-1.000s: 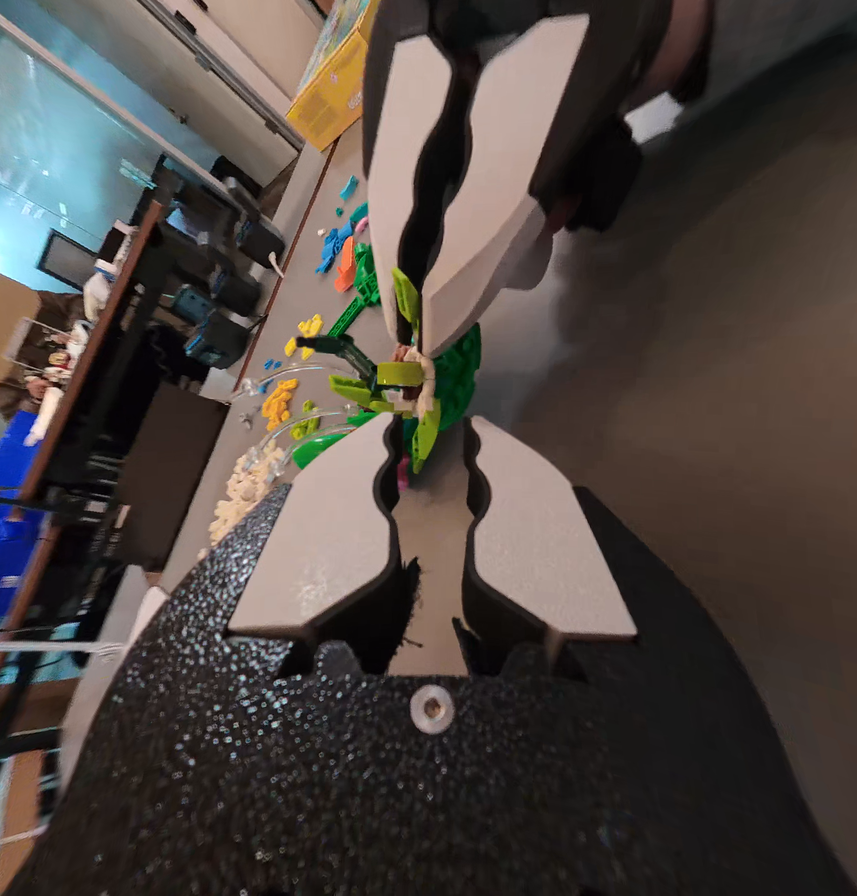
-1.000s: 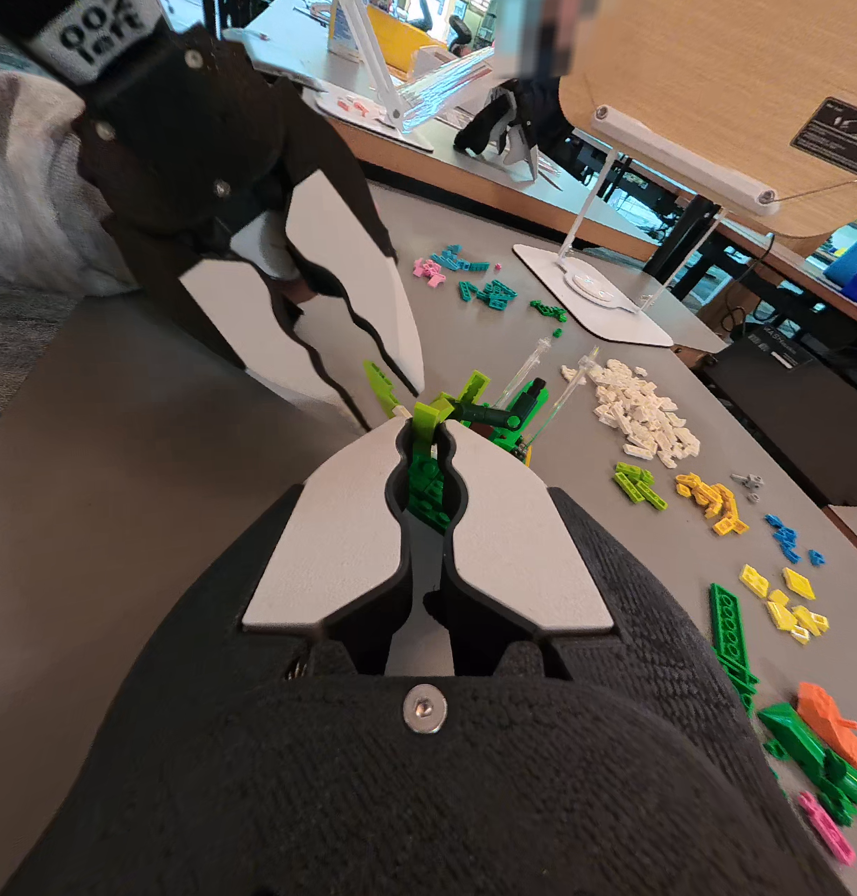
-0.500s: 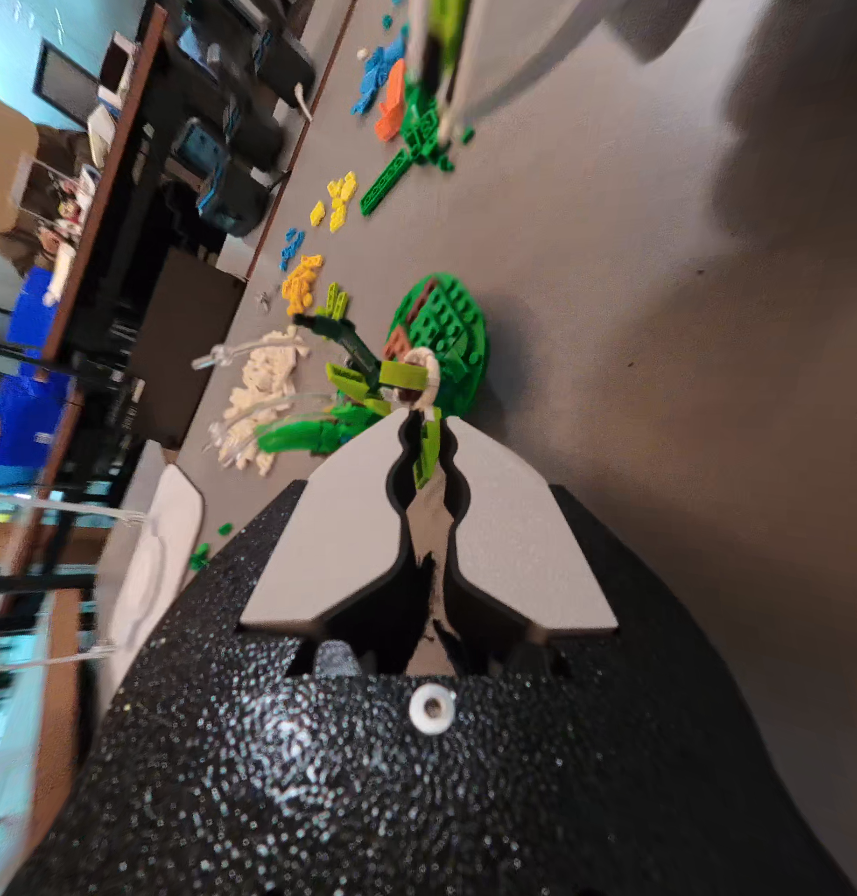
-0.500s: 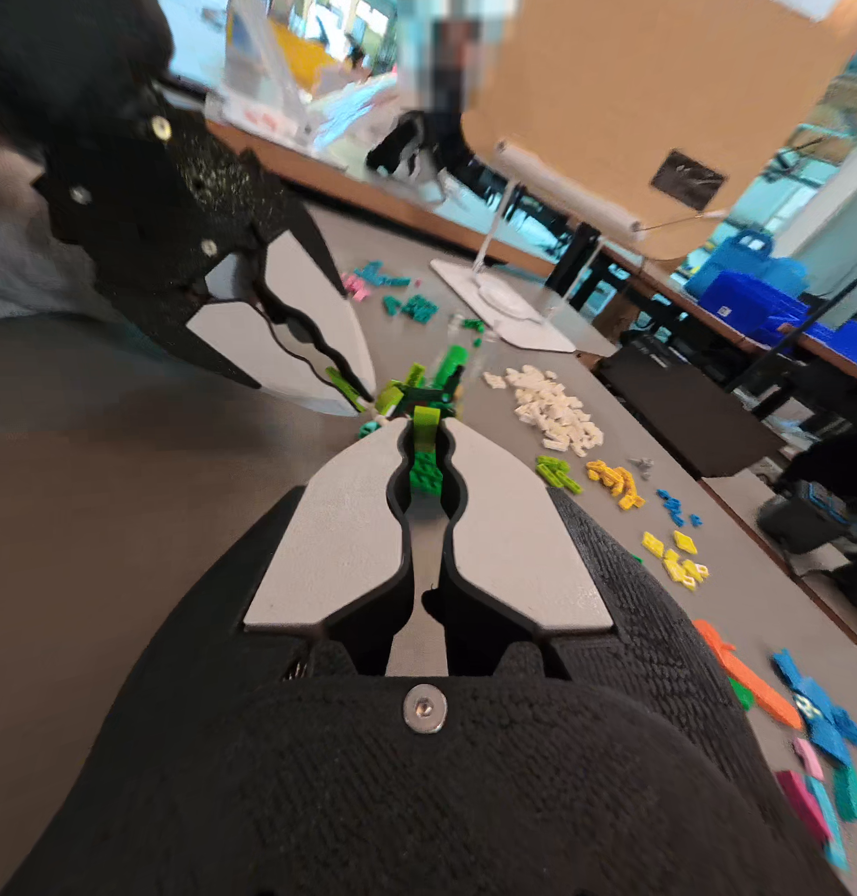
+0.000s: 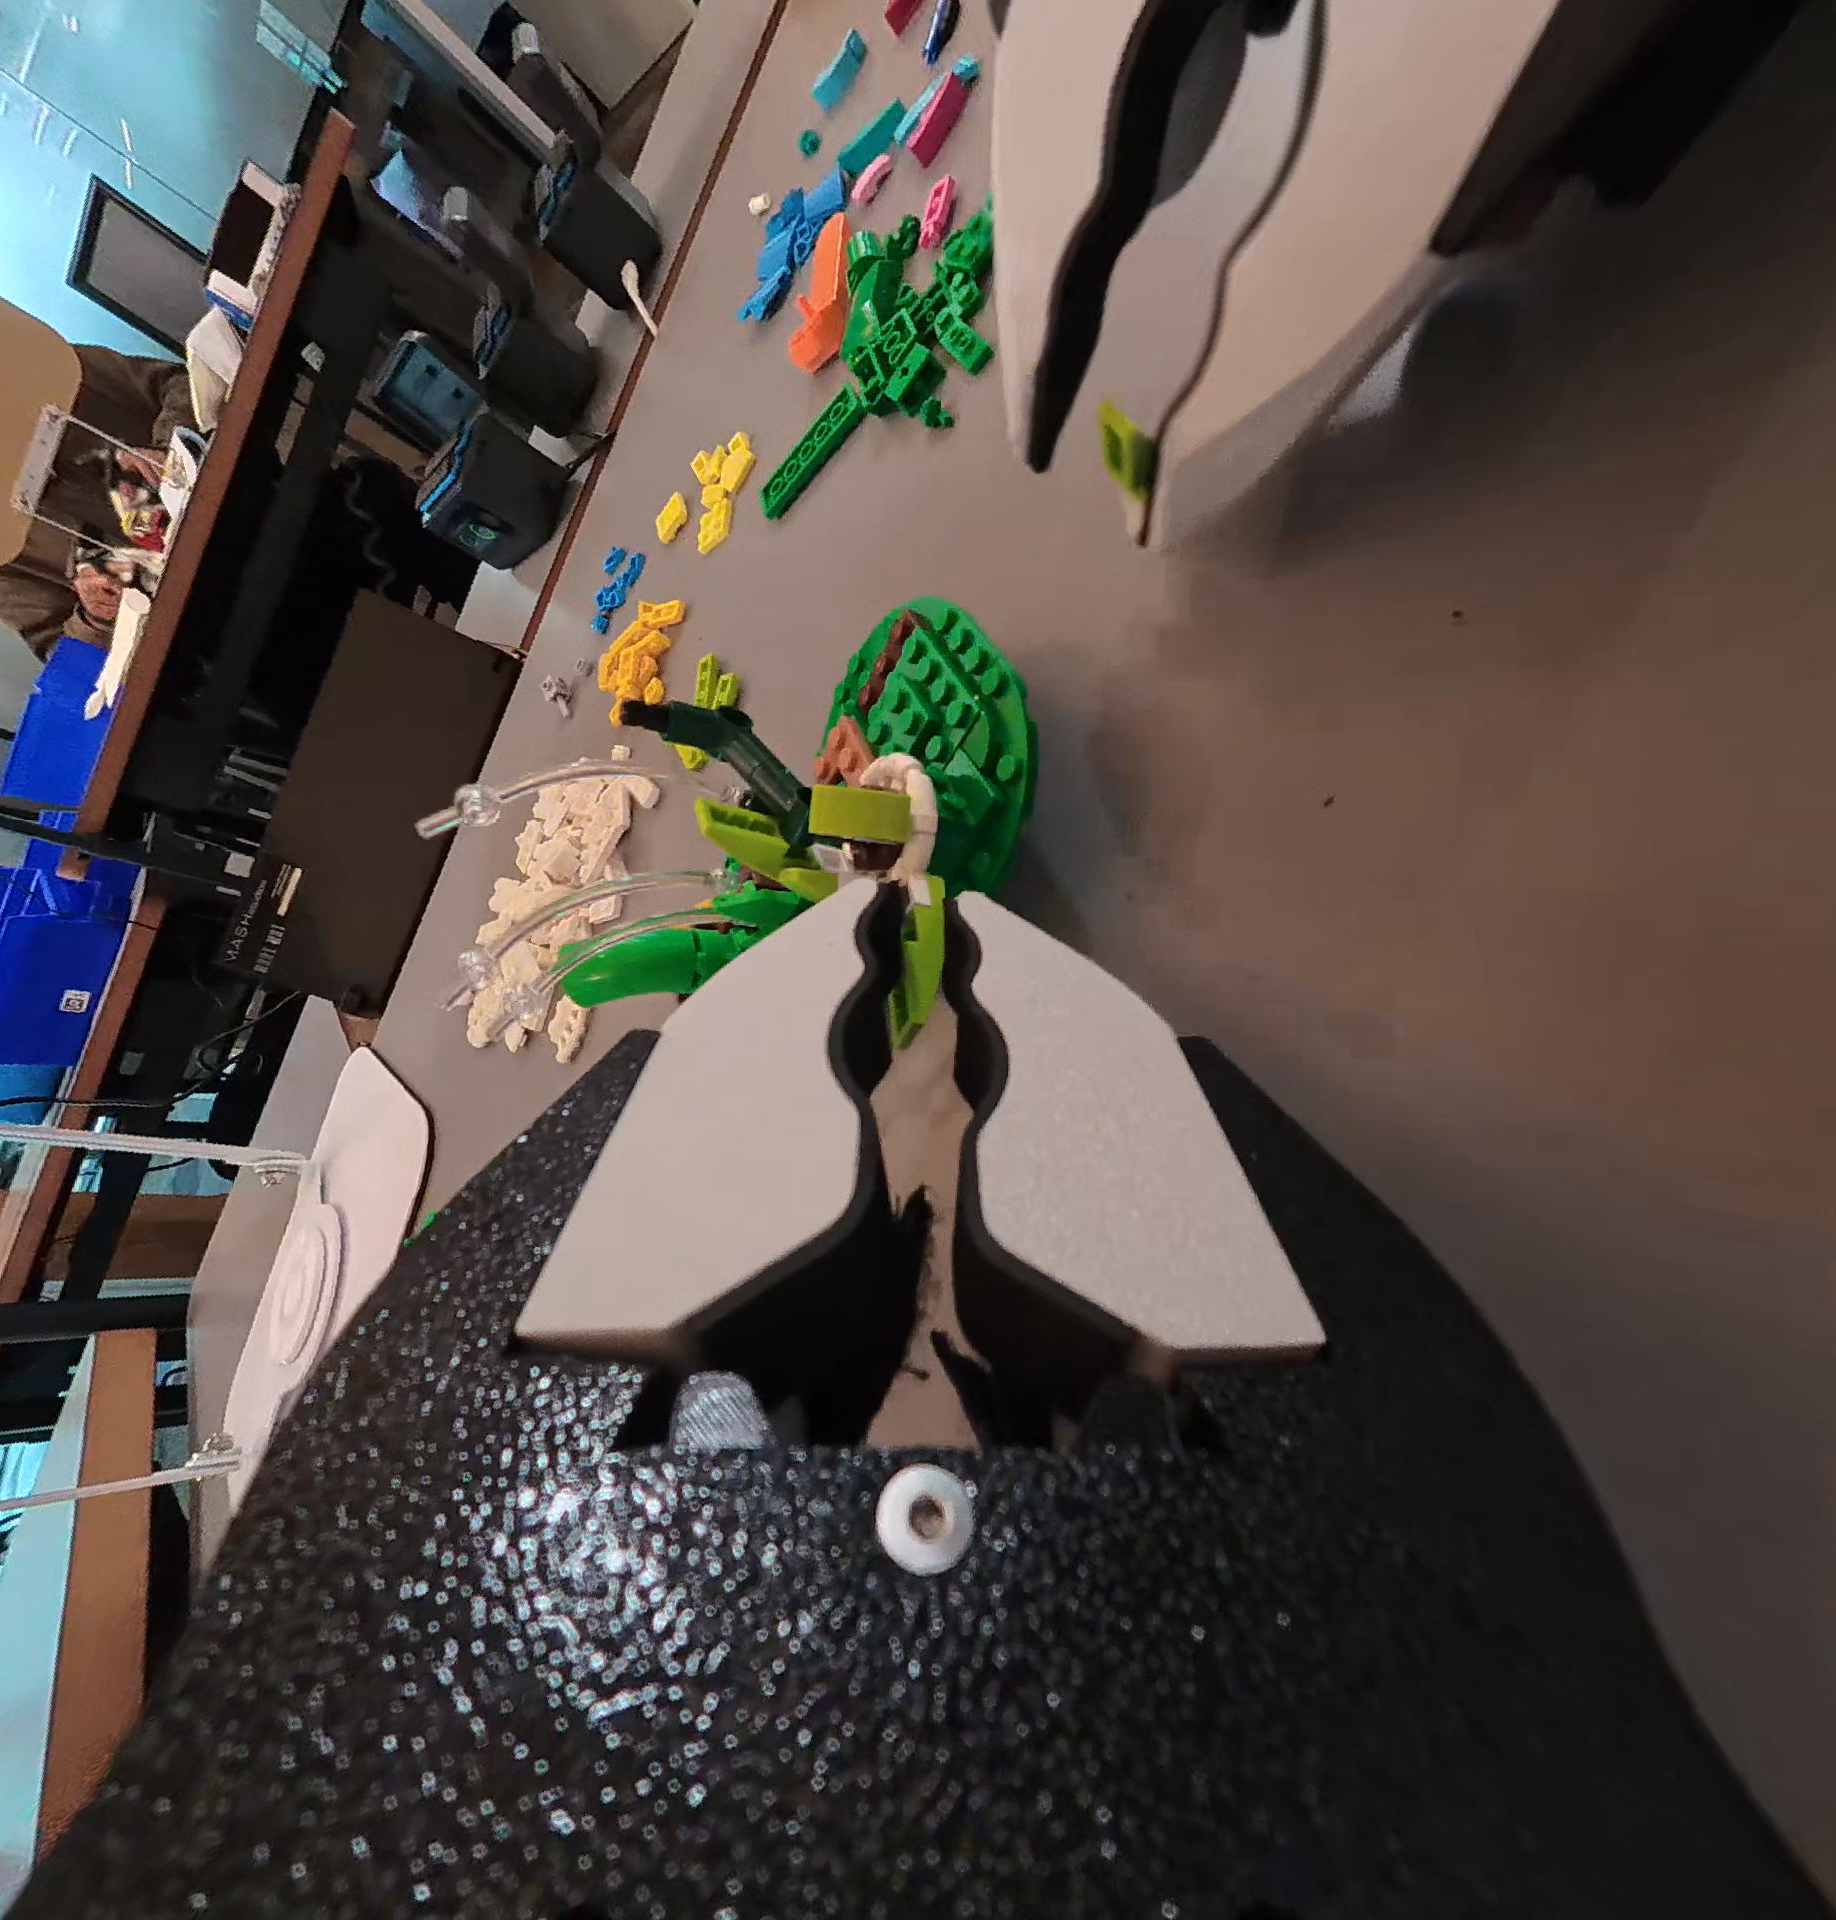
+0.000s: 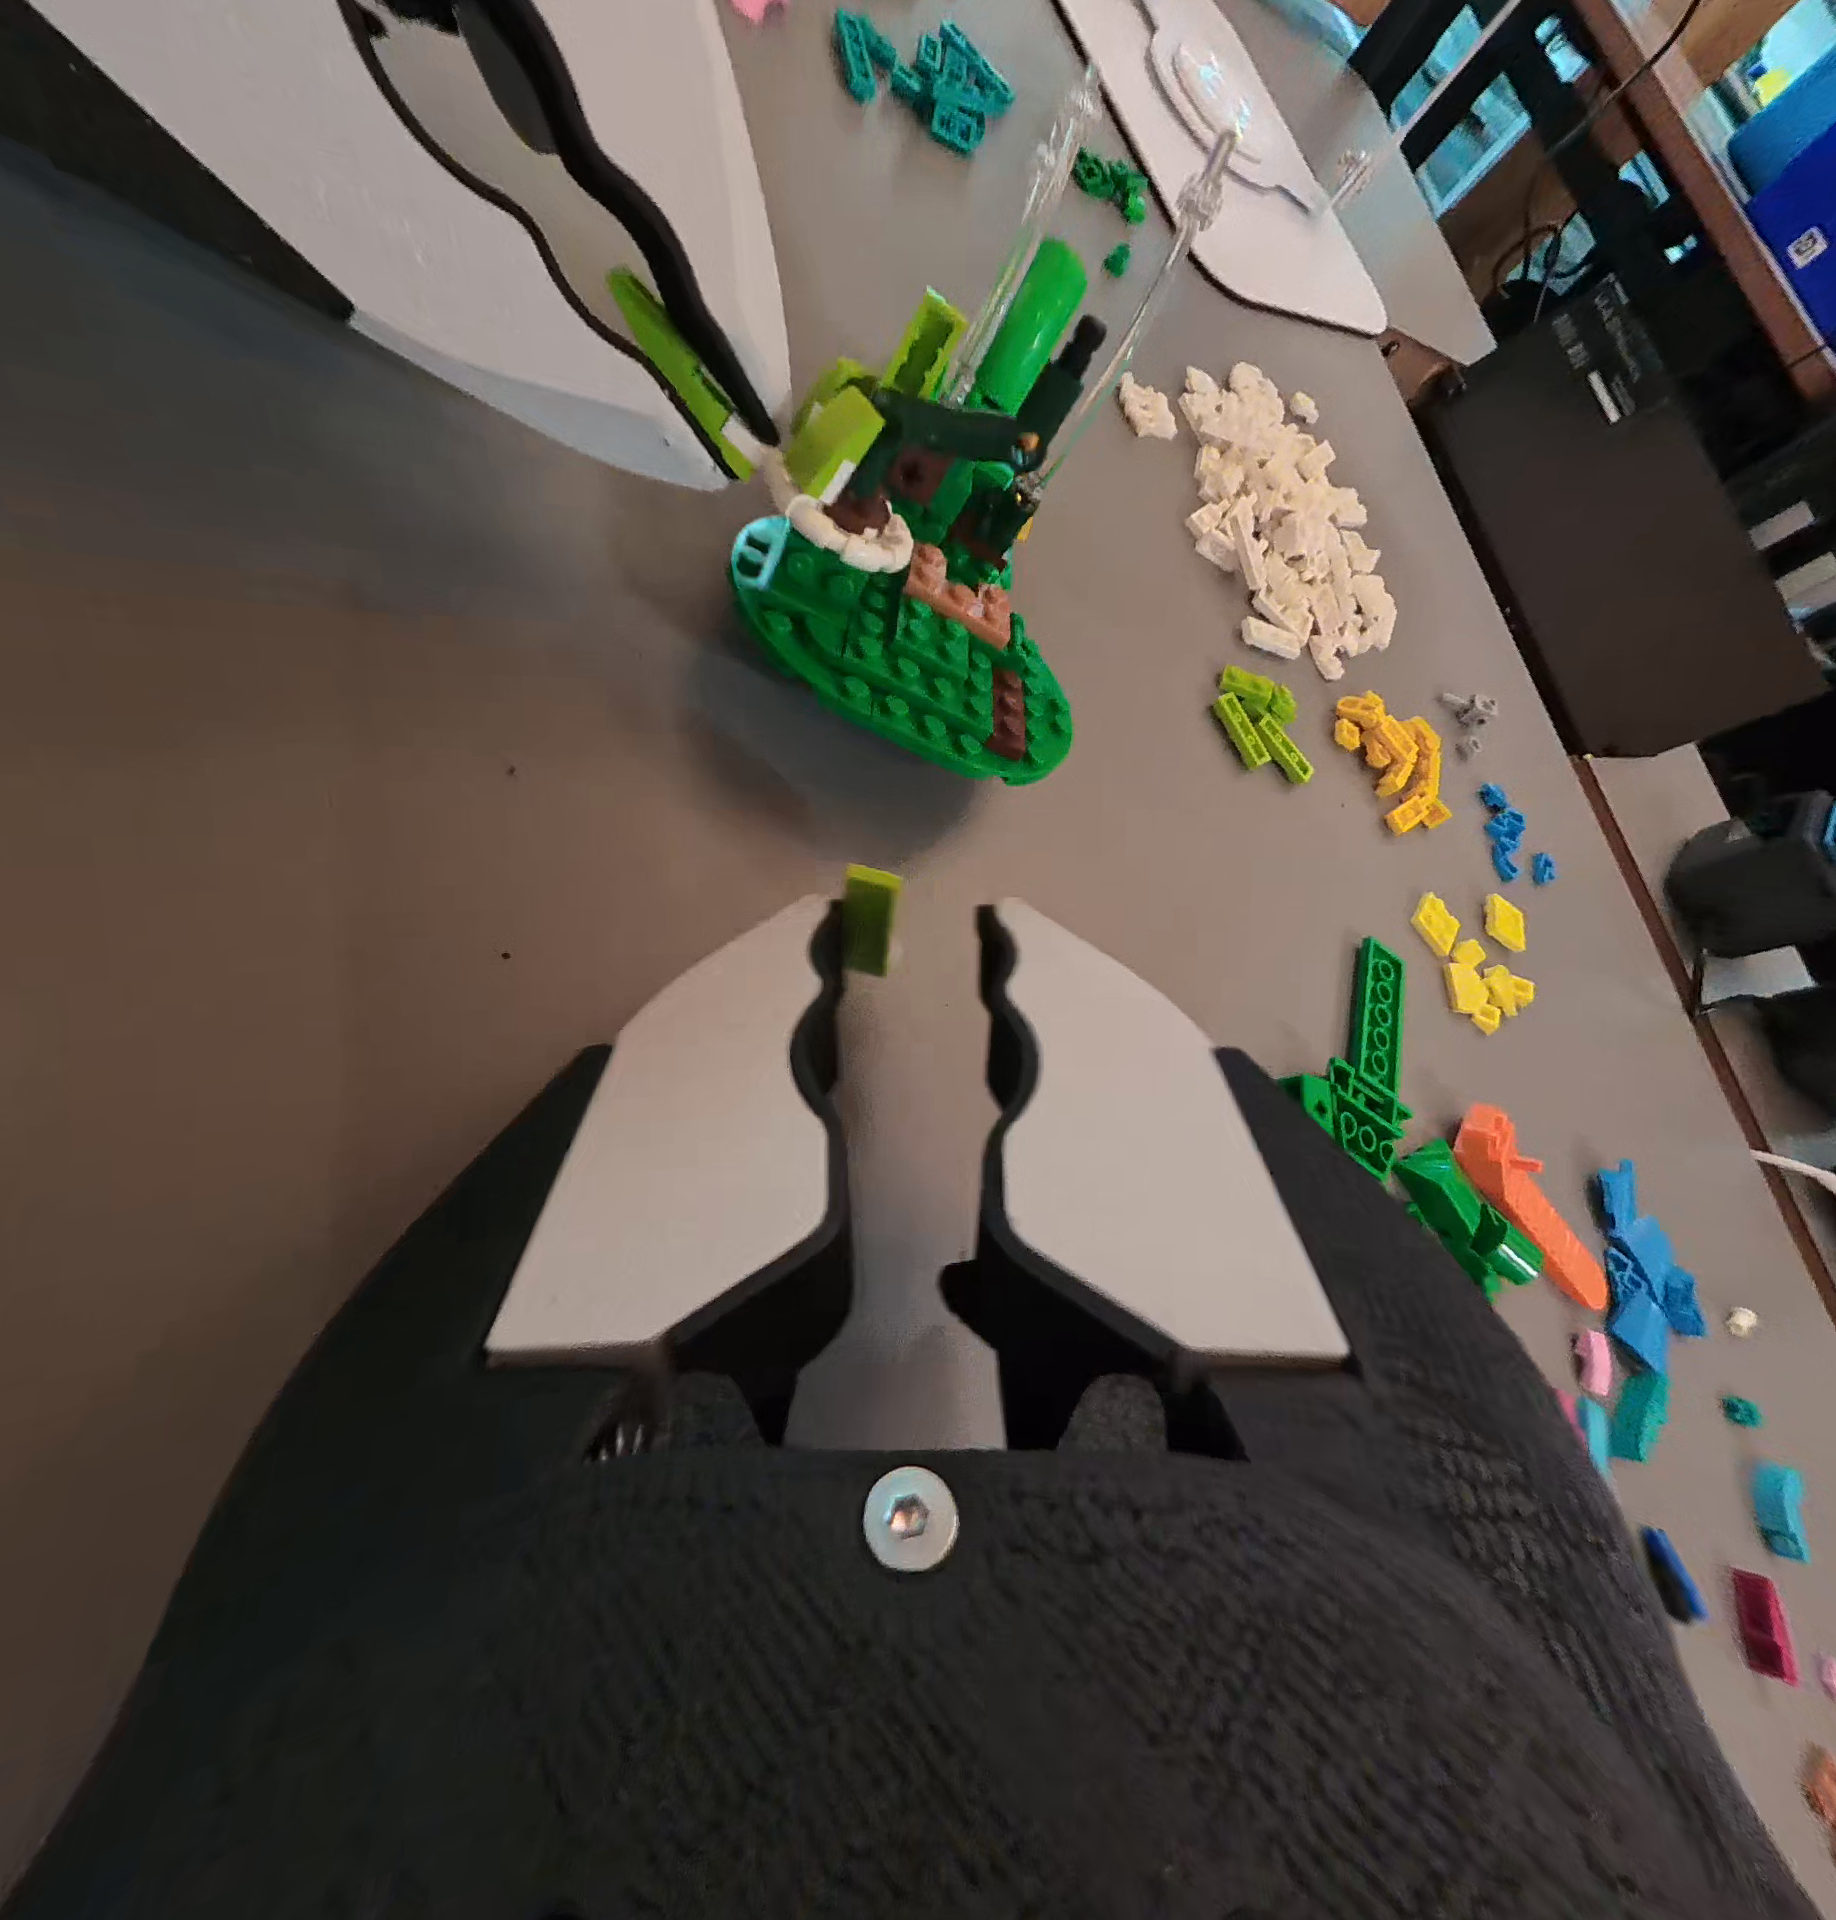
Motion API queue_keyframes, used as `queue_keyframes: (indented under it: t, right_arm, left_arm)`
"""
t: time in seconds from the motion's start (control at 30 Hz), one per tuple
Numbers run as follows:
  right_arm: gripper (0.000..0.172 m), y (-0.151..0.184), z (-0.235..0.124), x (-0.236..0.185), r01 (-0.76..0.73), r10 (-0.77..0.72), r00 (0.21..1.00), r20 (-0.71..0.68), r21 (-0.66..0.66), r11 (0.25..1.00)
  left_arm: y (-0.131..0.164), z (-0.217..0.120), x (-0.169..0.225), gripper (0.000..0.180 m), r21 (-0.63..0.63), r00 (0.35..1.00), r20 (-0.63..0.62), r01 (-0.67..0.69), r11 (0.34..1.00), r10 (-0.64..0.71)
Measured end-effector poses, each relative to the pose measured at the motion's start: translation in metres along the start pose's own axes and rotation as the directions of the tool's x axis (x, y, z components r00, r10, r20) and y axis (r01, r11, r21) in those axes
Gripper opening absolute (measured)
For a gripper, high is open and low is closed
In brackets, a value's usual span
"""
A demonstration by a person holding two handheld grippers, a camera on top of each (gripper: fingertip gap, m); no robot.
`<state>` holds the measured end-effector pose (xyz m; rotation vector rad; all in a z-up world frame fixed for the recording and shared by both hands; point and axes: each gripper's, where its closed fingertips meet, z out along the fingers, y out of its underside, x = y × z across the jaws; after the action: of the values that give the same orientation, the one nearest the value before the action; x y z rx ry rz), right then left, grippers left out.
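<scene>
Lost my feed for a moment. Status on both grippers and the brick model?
Left gripper shut on lime leaf piece of green brick model. Right gripper open, small lime plate against one finger. Nothing between.

Bare grey table (image 6: 270, 779) left, green brick model (image 6: 893, 665) ahead, brick piles (image 6: 1288, 540) right

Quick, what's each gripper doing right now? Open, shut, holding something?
Left gripper: shut on a lime green leaf piece of the brick plant.
Right gripper: open, lime green brick against one finger.

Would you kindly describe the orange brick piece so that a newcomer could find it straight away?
Start at the round green brick base on the grey table, then follow the loose piles toward the right gripper. Beside bright green pieces and blue ones lies the orange piece, the only orange one.
</scene>
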<state>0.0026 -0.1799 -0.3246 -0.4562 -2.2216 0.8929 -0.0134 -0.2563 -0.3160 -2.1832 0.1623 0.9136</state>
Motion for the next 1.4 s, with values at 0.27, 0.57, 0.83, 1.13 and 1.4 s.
queue_keyframes:
  t: [0.27,0.57,0.83,1.13,1.4]
  right_arm:
    - [0.056,-0.035,0.016,-0.001,0.343,-0.339,0.929,-0.145,-0.002,0.940]
    - [0.013,-0.051,0.024,-0.004,0.686,-0.681,0.680,-0.271,-0.092,0.722]
    - [0.011,-0.044,0.029,-0.013,0.656,-0.657,0.713,-0.245,-0.096,0.749]
    - [0.011,-0.049,0.031,-0.021,0.633,-0.626,0.748,-0.222,-0.048,0.773]
    - [0.011,-0.051,0.036,-0.029,0.579,-0.572,0.800,-0.182,-0.018,0.815]
  left_arm:
    - [-0.008,-0.005,-0.003,0.008,0.048,0.999,-0.017,0.038,0.998,-0.037]
    - [-0.025,-0.018,0.001,0.007,0.181,0.997,-0.077,0.017,0.983,-0.003]
    - [-0.030,-0.021,0.010,0.010,0.240,0.992,-0.121,0.007,0.971,0.022]
    - [-0.032,-0.032,0.011,0.007,0.313,0.923,-0.350,0.279,0.908,-0.163]
    - [-0.034,-0.037,0.011,0.007,0.337,0.872,-0.438,0.385,0.859,-0.219]
